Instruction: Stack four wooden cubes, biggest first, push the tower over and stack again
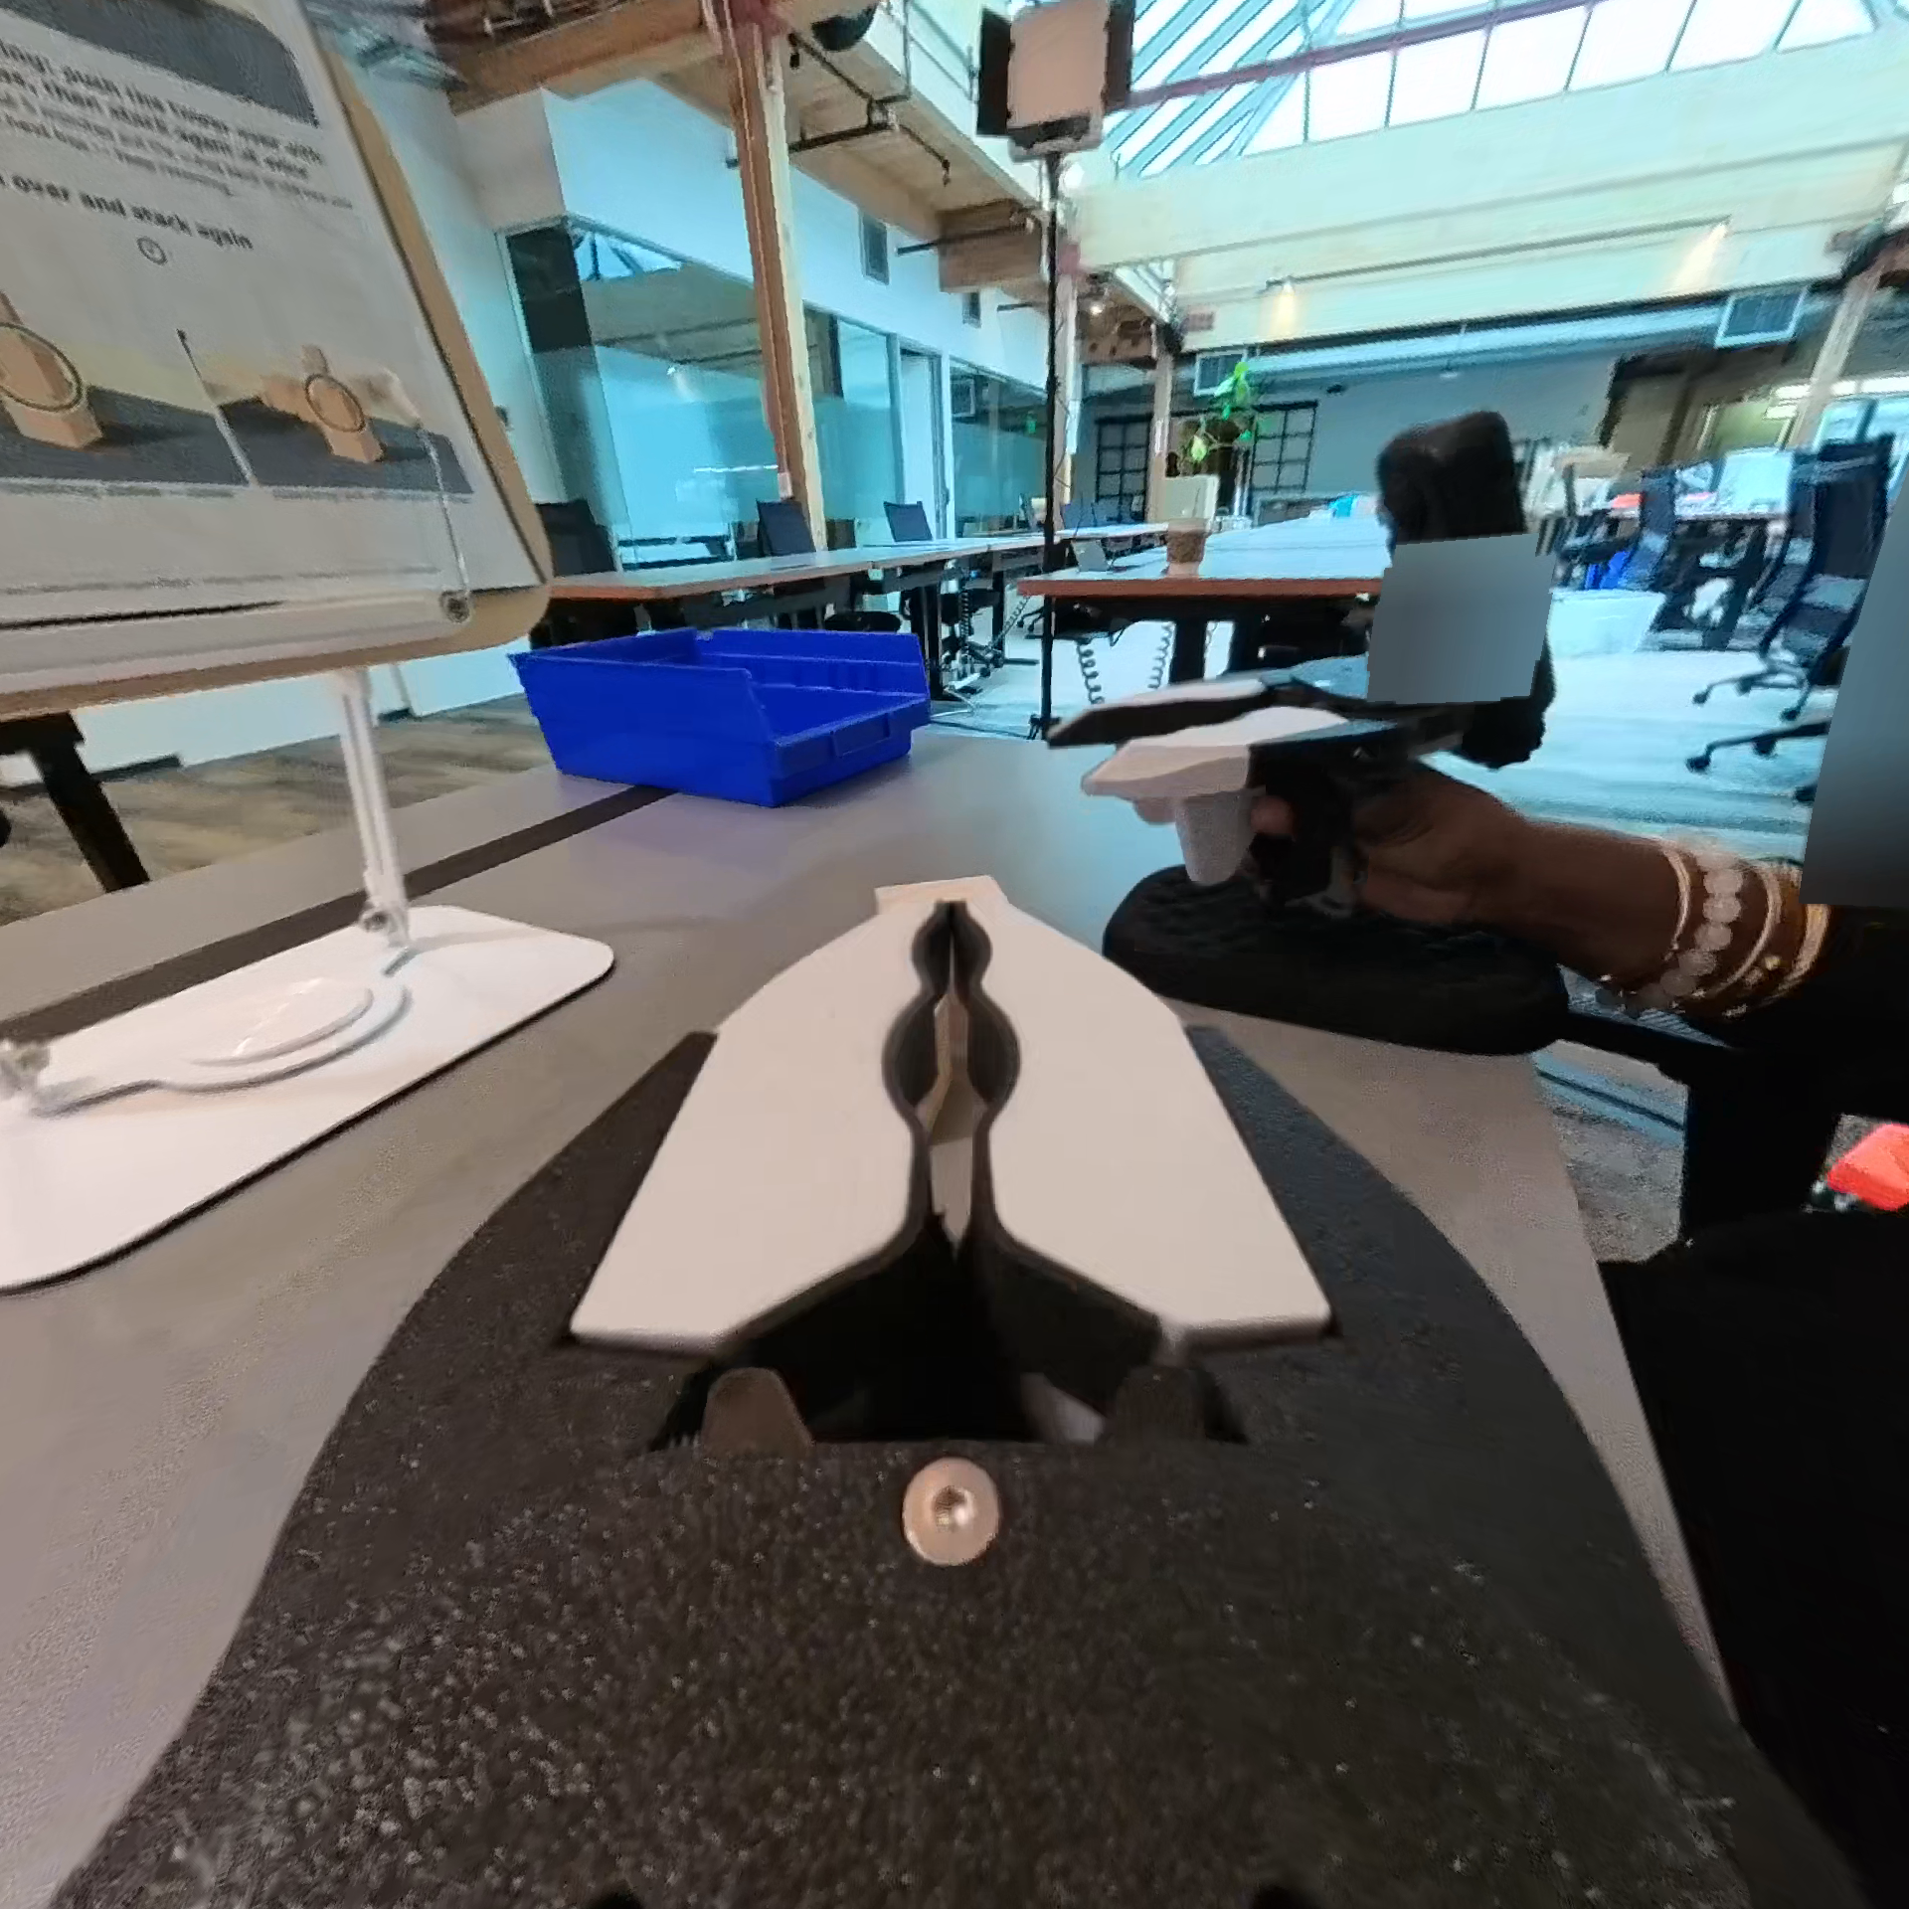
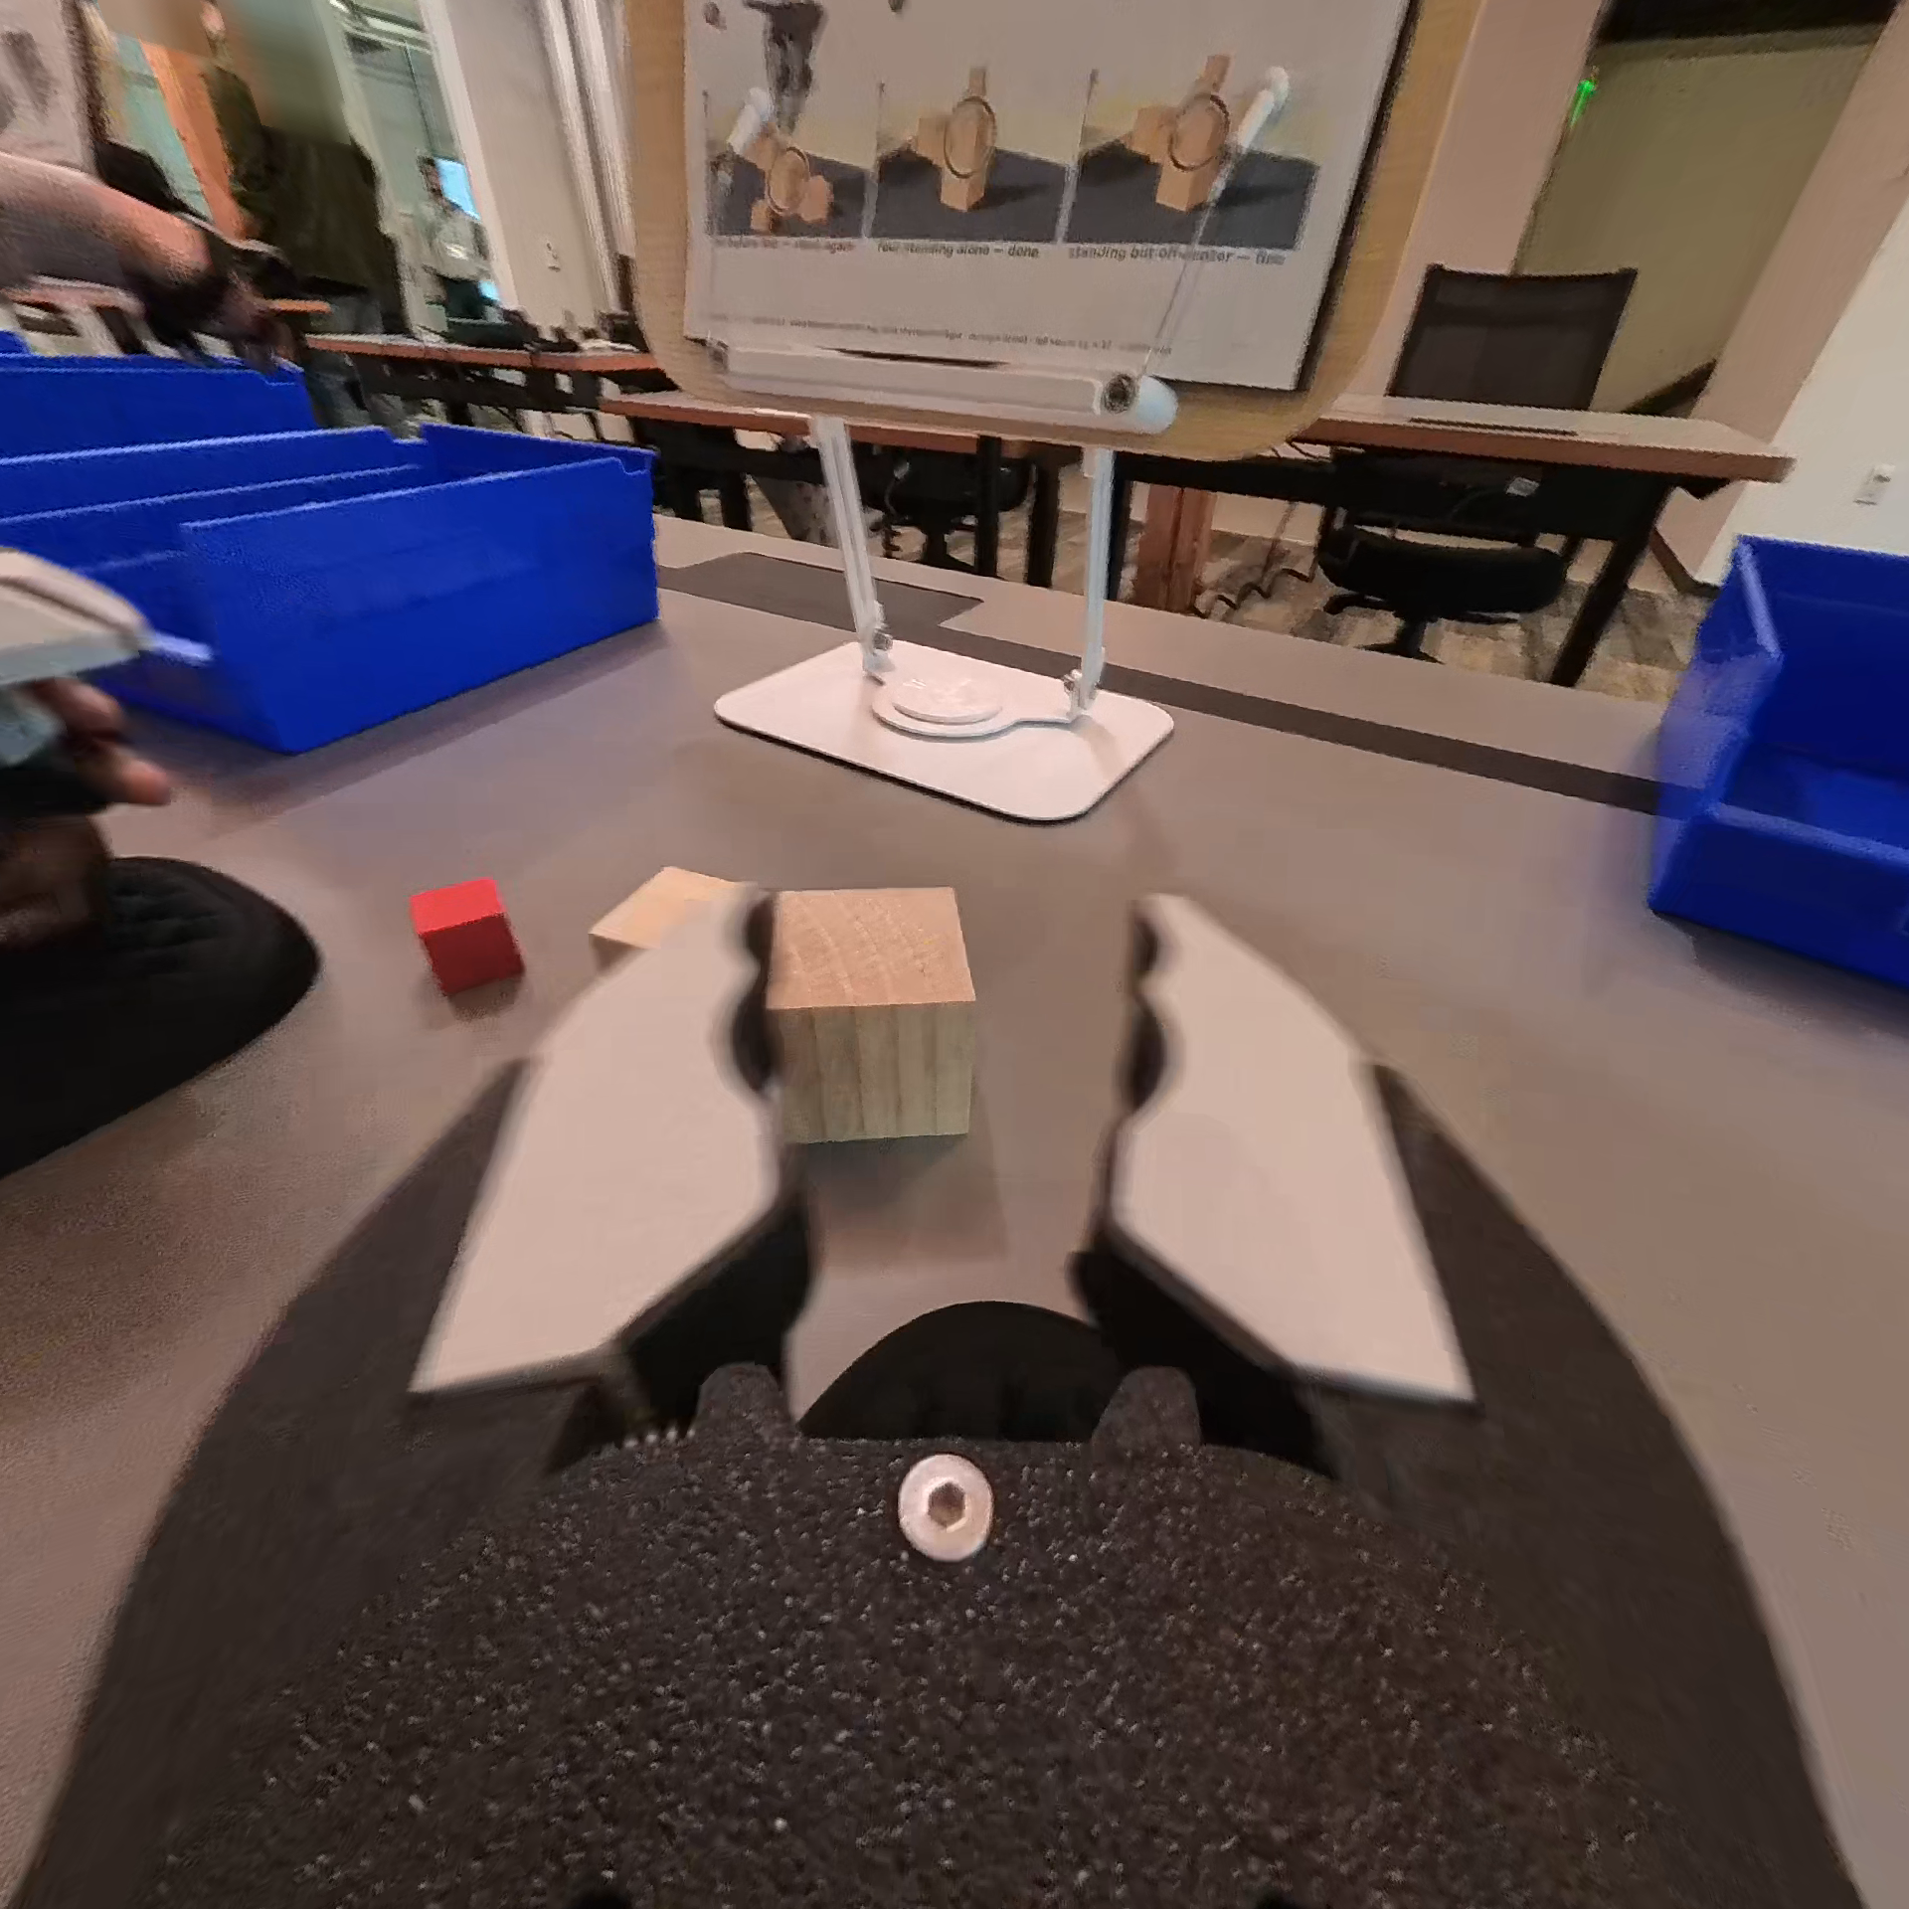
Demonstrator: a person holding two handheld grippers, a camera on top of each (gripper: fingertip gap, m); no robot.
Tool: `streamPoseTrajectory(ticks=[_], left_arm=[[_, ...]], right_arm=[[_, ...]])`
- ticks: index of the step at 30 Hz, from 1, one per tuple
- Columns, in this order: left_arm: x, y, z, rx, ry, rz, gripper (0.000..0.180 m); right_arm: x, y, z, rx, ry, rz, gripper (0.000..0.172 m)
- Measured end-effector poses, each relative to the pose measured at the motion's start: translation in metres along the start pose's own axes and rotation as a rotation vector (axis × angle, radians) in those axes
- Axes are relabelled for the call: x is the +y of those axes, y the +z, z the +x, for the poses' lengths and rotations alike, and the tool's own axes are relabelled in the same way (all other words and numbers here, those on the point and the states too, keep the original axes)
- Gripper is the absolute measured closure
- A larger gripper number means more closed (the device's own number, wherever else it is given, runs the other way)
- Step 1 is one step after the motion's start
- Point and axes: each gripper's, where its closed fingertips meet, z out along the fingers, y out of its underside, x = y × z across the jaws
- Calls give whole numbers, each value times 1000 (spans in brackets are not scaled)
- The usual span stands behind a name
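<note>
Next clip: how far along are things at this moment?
Done: nothing visible; the red cube, a pale wooden piece and the wooden block sit unstacked on the table. In hand: right tongs open around the wooden block, gap at its right side; left tongs shut on nothing. Left: nothing gripped or lifted yet.

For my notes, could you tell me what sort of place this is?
Probably an open-plan office or lab: rows of desks with office chairs, glass-walled rooms and a skylight over a grey worktable.
</note>
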Motion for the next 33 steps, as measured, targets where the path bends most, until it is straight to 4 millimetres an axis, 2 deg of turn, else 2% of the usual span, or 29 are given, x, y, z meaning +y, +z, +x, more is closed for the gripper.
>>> streamPoseTrajectory(ticks=[1, 2, 8, 9, 10, 11, 12, 13, 14, 15, 16, 19, 24, 29, 33], left_arm=[[1, 0, -5, -26, -27, -11, 180], [1, -1, -8, -43, -41, -8, 180], [-1, -4, -15, -86, -66, 8, 180], [-2, -5, -19, -111, -75, 17, 169], [-4, -6, -23, -135, -83, 30, 147], [-5, -8, -29, -177, -95, 38, 111], [-5, -11, -37, -244, -117, 38, 67], [-3, -14, -47, -315, -142, 20, 35], [0, -17, -51, -350, -157, -15, 34], [0, -21, -54, -382, -158, -32, 34], [-4, -27, -58, -425, -142, -20, 34], [-14, -44, -68, -542, -80, 0, 34], [-5, -66, -82, -708, -52, -114, 34], [-15, -85, -73, -828, -40, -127, 34], [-22, -100, -64, -926, -15, -182, 34]], right_arm=[[-2, -2, -4, -35, -2, 21, 148], [-5, -4, -7, -59, 0, 42, 172], [-6, -6, 2, -59, 87, 61, 172], [-6, -6, 2, -57, 93, 60, 172], [-6, -6, 4, -48, 96, 60, 164], [-6, -5, 6, -30, 98, 59, 145], [-5, -5, 9, -4, 101, 55, 114], [-4, -4, 13, 27, 105, 43, 77], [-2, -2, 17, 60, 111, 25, 50], [1, -1, 21, 88, 118, 6, 31], [2, 0, 23, 105, 122, -7, 28], [5, 2, 24, 122, 108, -30, 28], [1, 2, 24, 156, 72, -34, 28], [-8, -14, 25, 203, 123, -18, 28], [-17, -33, 17, 238, 127, 10, 29]])
